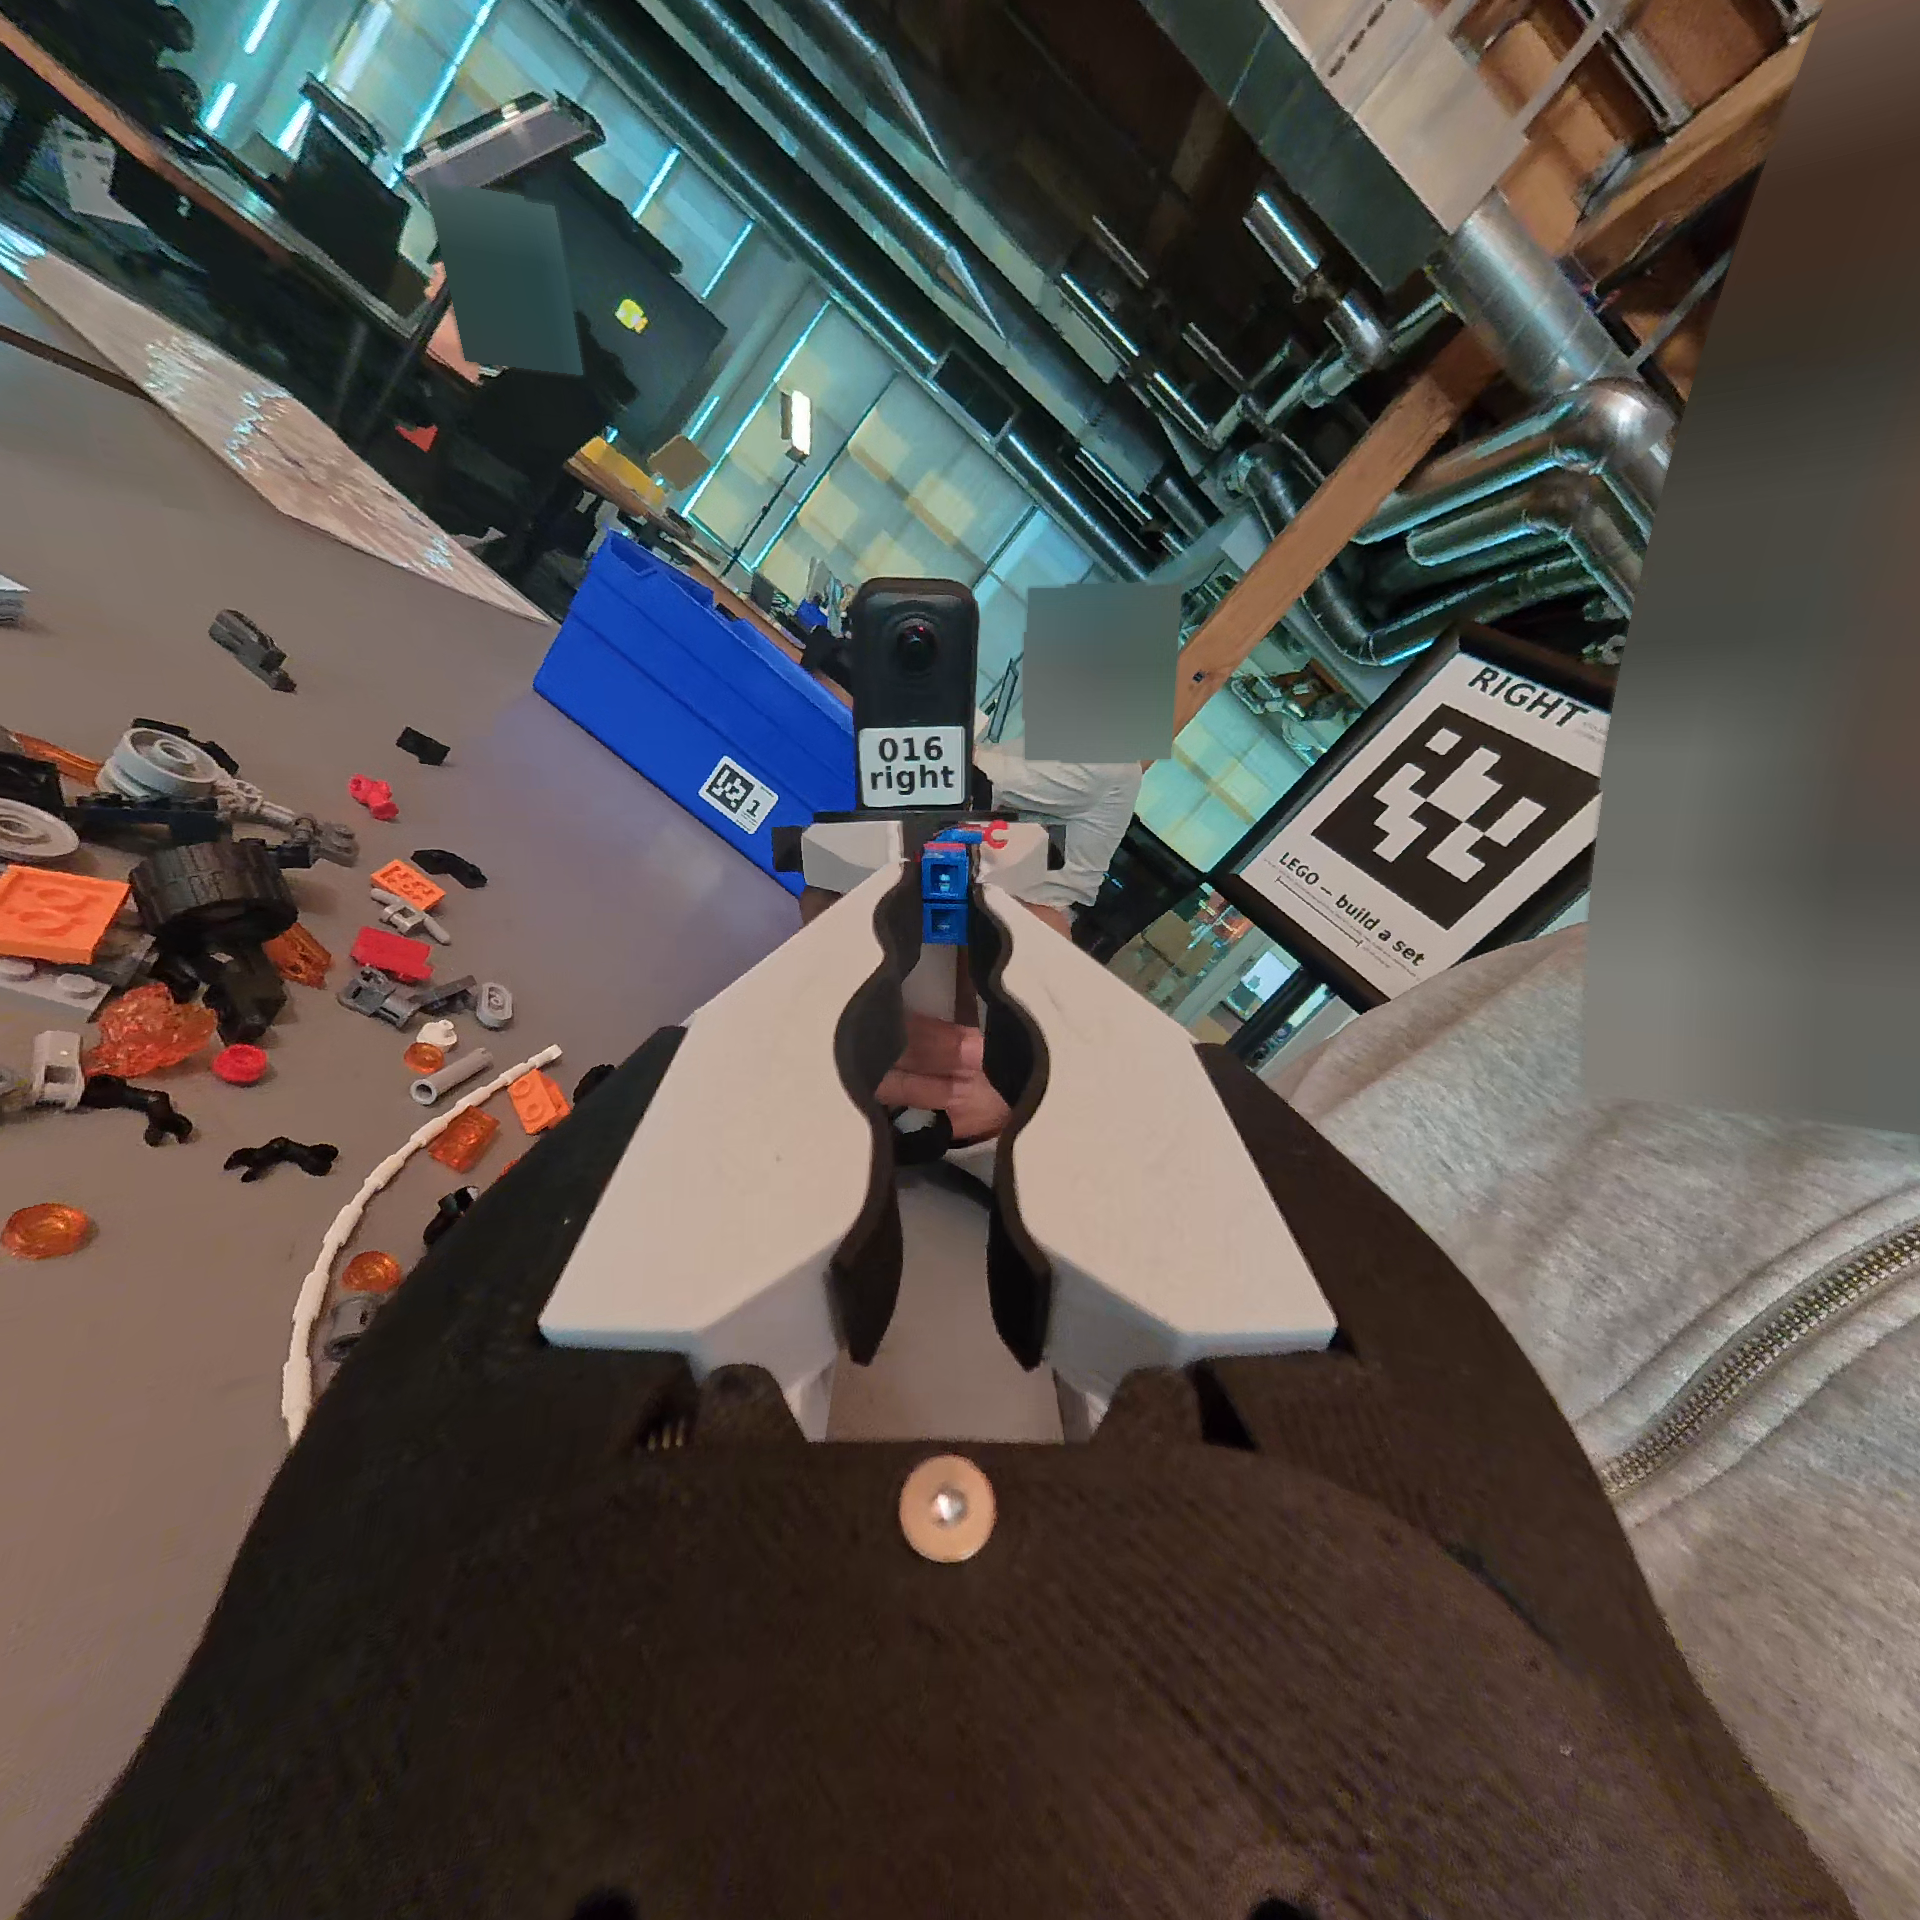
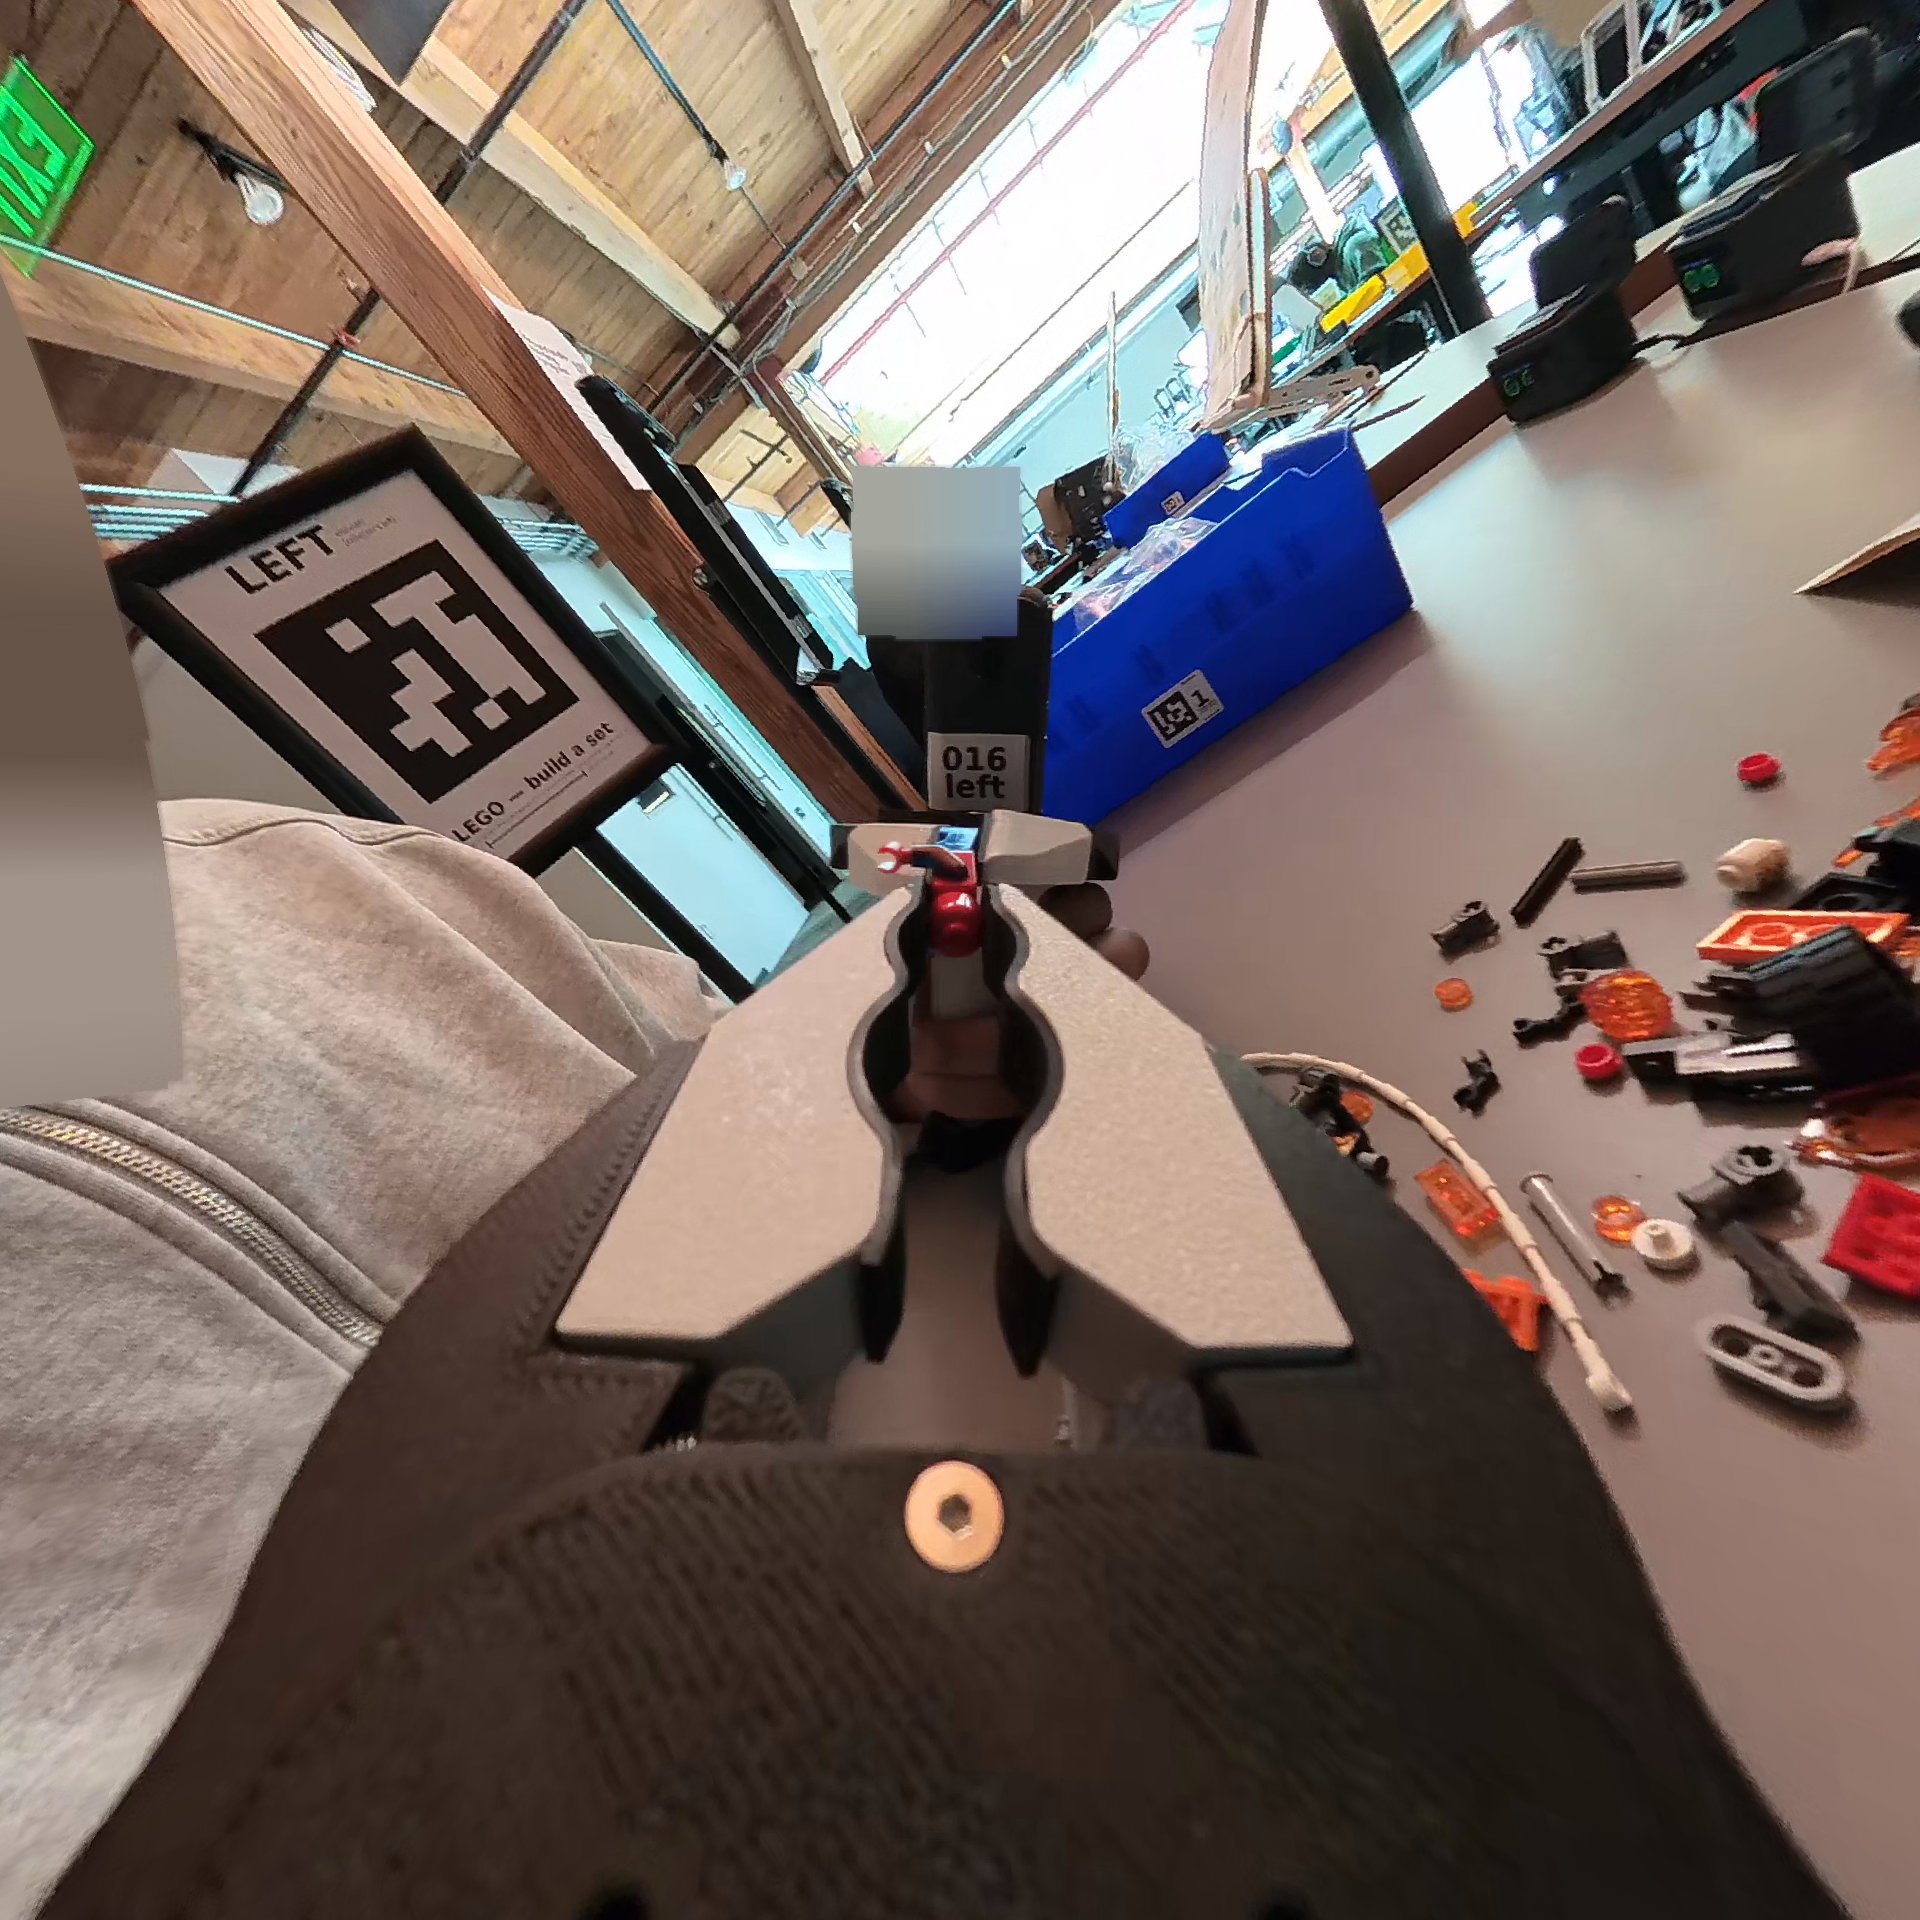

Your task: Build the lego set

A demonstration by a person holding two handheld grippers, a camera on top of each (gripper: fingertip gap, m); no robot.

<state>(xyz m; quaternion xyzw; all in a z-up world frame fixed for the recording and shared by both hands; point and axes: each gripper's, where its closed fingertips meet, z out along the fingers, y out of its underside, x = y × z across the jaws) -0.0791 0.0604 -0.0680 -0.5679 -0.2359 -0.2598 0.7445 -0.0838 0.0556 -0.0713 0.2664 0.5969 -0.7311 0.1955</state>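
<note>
Blue-legged, red-headed minifigure (image 1: 943, 899) is clamped between left gripper (image 1: 940, 904) and right gripper (image 2: 954, 920).

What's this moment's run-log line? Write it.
left gripper: shut on blue legs | right gripper: shut on red head | loose parts on table

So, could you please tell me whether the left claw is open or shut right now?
Shut: the left claw pinches the blue legs of a small figure at its tips.

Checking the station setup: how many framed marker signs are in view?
2: one framed sign at right in the left wrist view, the other sign at left in the right wrist view.
</note>
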